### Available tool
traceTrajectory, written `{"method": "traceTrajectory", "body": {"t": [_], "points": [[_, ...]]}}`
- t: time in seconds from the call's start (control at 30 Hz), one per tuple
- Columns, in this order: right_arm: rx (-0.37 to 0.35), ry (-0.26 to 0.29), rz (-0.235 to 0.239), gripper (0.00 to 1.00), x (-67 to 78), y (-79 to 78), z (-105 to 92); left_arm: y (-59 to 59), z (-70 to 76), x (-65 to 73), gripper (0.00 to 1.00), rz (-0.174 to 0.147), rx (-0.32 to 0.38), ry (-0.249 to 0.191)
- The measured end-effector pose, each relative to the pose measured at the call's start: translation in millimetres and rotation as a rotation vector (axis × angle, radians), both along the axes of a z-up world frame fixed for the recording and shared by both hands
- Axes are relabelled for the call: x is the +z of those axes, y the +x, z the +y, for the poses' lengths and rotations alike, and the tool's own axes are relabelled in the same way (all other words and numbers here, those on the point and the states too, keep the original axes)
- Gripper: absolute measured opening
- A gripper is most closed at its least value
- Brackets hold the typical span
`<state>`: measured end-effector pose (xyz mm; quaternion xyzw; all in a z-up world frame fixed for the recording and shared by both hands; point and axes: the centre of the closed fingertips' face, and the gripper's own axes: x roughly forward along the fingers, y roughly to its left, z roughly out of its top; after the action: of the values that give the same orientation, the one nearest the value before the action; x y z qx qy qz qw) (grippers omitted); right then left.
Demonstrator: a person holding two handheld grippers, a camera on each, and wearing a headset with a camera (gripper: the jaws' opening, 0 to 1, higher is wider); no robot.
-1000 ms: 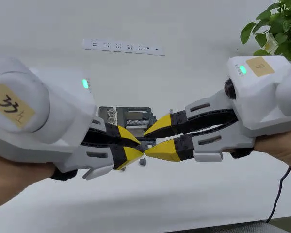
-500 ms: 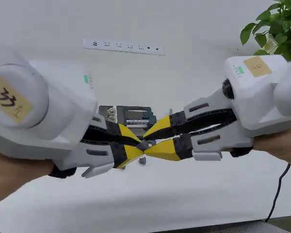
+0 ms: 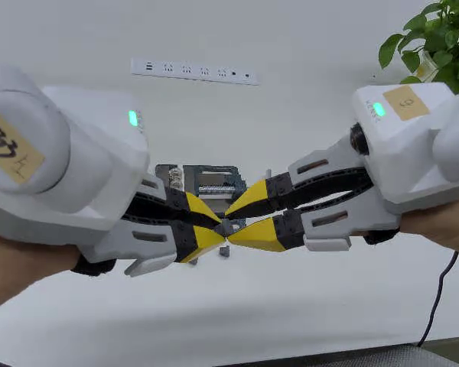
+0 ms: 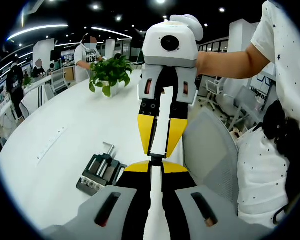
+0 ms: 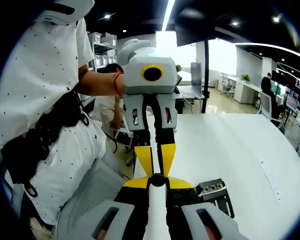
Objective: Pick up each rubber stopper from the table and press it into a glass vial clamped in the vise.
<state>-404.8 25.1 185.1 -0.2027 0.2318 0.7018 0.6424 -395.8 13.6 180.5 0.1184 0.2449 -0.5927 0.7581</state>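
Right gripper [image 5: 158,181]: jaws drawn narrow, yellow tips pinching a small dark rubber stopper [image 5: 158,179], carried above the table. Left gripper [image 3: 222,232]: jaws narrow, tips together, set nose to nose against the right gripper's tips at the stopper; whether it also grips the stopper cannot be told. Second stopper [image 3: 224,254]: small, grey, lying on the white table [image 3: 291,306], just below the meeting tips in the head view. Vise [image 3: 208,183]: dark metal, flat on the table right behind the tips, screw visible between its blocks; small shiny round pieces at its left end, too small to identify. Power strip [image 3: 195,73]: white, farther back on the table. Potted plant [image 3: 436,38]: green leaves, far right corner. Person: white dotted shirt [image 5: 45,100], with a grey mesh chair [image 5: 90,195] beside.
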Motion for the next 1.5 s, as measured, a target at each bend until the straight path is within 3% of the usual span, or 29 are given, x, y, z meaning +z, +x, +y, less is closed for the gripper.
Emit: {"method": "traceTrajectory", "body": {"t": [0.57,0.83,0.97,1.17,1.3,1.5], "points": [[0.021,0.008,-0.022,0.06,4.0,2.2,1.1,0.6,2.3,4.6,0.03,0.039,-0.004,-0.046],[0.026,-0.006,-0.036,0.05,1.5,4.2,3.5,1.4,3.7,3.2,0.03,0.040,0.007,-0.056],[0.043,-0.003,-0.034,0.06,2.0,4.6,4.5,0.8,5.9,4.5,0.03,0.066,0.008,-0.081],[0.051,0.003,-0.031,0.06,4.7,4.3,8.6,2.1,7.9,6.3,0.03,0.080,0.014,-0.096],[0.053,0.007,-0.032,0.06,6.3,4.8,9.4,3.2,9.3,7.0,0.03,0.082,0.012,-0.104],[0.038,0.000,-0.028,0.05,5.7,6.3,10.7,4.3,10.4,6.1,0.03,0.055,0.010,-0.105]]}}
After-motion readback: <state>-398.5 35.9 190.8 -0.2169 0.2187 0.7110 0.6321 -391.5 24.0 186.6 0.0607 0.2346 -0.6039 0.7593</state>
